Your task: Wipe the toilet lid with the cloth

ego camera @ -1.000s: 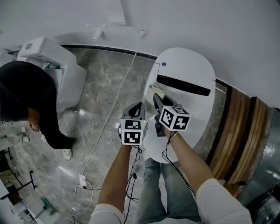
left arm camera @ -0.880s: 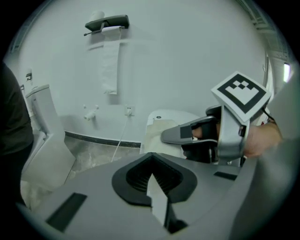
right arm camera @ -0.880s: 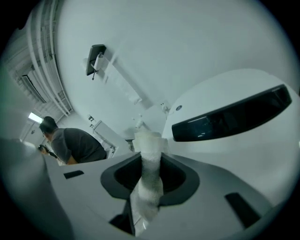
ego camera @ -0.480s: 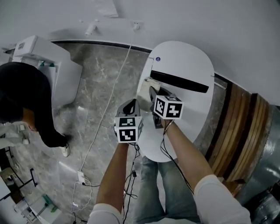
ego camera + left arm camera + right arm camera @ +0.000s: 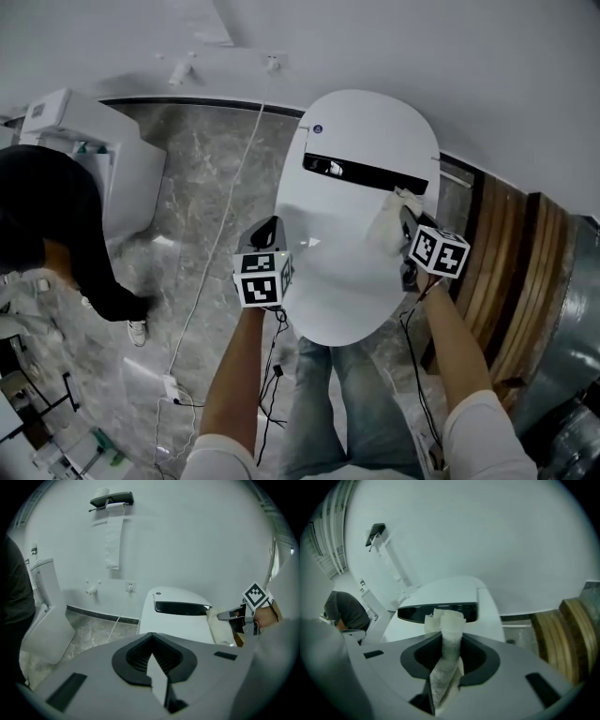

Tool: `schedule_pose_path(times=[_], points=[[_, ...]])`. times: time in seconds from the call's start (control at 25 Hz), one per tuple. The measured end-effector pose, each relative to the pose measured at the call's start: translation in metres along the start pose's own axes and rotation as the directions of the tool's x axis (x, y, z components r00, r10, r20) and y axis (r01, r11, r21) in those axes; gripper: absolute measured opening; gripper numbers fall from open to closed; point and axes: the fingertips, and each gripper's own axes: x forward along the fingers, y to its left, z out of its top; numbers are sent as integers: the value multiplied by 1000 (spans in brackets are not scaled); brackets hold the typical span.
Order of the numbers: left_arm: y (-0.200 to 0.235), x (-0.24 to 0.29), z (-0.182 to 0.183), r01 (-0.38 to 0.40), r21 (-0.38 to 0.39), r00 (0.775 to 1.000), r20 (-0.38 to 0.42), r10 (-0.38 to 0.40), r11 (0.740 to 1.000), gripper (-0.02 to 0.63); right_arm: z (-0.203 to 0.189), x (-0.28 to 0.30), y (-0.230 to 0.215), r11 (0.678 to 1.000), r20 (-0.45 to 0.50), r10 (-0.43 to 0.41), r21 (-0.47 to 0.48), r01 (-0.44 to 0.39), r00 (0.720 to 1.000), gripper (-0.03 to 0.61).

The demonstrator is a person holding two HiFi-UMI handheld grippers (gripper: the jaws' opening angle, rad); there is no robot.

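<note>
The right gripper has its jaws clamped on the cloth — a pale folded wad that sticks out past the tips. It rests on the white toilet lid near the lid's right edge, just below the right end of the dark strip. The left gripper has its jaws closed together with nothing between them — it hangs beside the lid's left edge, well apart from the cloth.

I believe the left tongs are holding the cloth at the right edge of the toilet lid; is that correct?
Not quite: the right tongs hold the cloth at the right edge of the toilet lid, as the right gripper view shows. The left tongs are shut and empty.
</note>
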Motion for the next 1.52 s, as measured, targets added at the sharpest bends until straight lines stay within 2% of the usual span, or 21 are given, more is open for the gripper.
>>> schedule_pose_path(times=[0.16,0.24,0.28,0.36,0.44,0.56,0.64,0.72,0.76,0.84,0.92,1.04,1.16,1.24,1.36,1.52], points=[[-2,-3,0,5,29,1000,8,-5,1000,12,1,-31,-66,988,16,-154,31,154,988,100],[-1,-6,-1,5,39,1000,7,-6,999,12,2,-38,-73,983,23,-180,41,179,983,100],[0,-8,-1,8,43,1000,4,-8,999,14,4,-41,-66,985,36,-166,45,164,986,99],[3,-13,-3,8,52,1000,-2,-8,999,12,9,-44,-29,996,76,-67,59,63,995,98],[9,-19,-4,-1,59,1000,-3,2,998,12,4,-41,26,994,87,81,69,-87,993,98],[21,-27,-6,-24,55,1000,0,24,998,12,-19,-24,115,953,42,283,103,-286,958,98],[25,-31,-8,-30,50,1000,-3,30,998,12,-34,-12,168,916,13,374,151,-372,927,98],[27,-35,-12,-31,47,999,-5,31,998,12,-46,2,211,891,-17,428,176,-418,904,98],[28,-36,-14,-32,46,999,-5,32,998,12,-50,9,227,888,-30,437,169,-427,899,98],[29,-40,-19,-33,44,999,-8,33,998,12,-56,22,249,896,-51,429,148,-418,902,98],[28,-43,-27,-24,39,1000,-19,24,999,12,-64,35,258,899,-73,419,177,-401,905,98],[24,-45,-40,-5,48,999,-35,7,999,12,-75,47,252,906,-101,396,204,-371,913,98],[22,-44,-48,2,64,999,-45,1,998,12,-75,46,233,935,-109,351,93,-342,930,99],[19,-43,-51,8,60,999,-50,-5,998,12,-76,40,214,944,-112,331,30,-330,937,100],[13,-42,-50,20,46,999,-48,-18,999,12,-83,22,173,954,-119,299,10,-300,947,100],[5,-40,-49,31,50,998,-48,-28,998,12,-85,-16,94,981,-99,194,3,-194,976,100]])
